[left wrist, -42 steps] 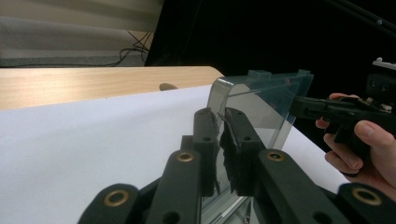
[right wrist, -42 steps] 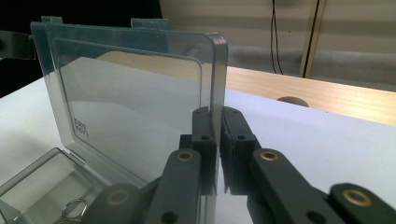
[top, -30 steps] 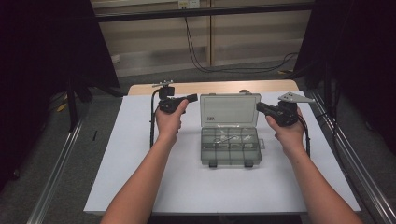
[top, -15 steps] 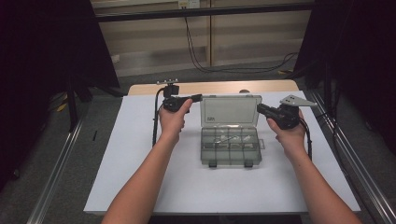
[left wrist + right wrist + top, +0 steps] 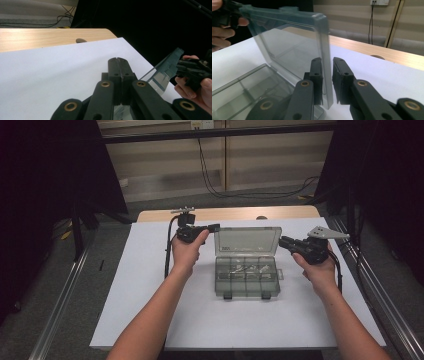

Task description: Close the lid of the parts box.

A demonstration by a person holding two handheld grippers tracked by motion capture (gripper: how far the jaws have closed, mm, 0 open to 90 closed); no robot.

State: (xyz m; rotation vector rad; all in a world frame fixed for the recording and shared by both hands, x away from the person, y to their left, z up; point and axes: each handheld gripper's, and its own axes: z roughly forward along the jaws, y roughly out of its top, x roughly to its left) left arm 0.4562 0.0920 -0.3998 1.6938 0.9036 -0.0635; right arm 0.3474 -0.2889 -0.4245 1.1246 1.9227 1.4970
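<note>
You face a wooden tabletop (image 5: 235, 213) covered by a white sheet (image 5: 150, 285), with grey floor (image 5: 60, 285) alongside. Beyond it, black cables (image 5: 215, 175) hang down a pale panelled wall (image 5: 160, 165) between dark curtains (image 5: 50, 175).

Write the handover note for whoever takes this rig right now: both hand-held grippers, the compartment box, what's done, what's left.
Left hand-held gripper: jaws shut, tip at the lid's left edge; whether anything is pinched cannot be told.
Right hand-held gripper: jaws have just been opening; the lid's right edge stands between them with a gap on one side, so it is no longer clamped.
Compartment box: mid-sheet on the white sheet, lid raised upright, small parts in the tray.
Done: box opened.
Left: probably draw the right hand-held gripper clear, then work on the tray's contents; check that the lid stays up by itself.
</note>
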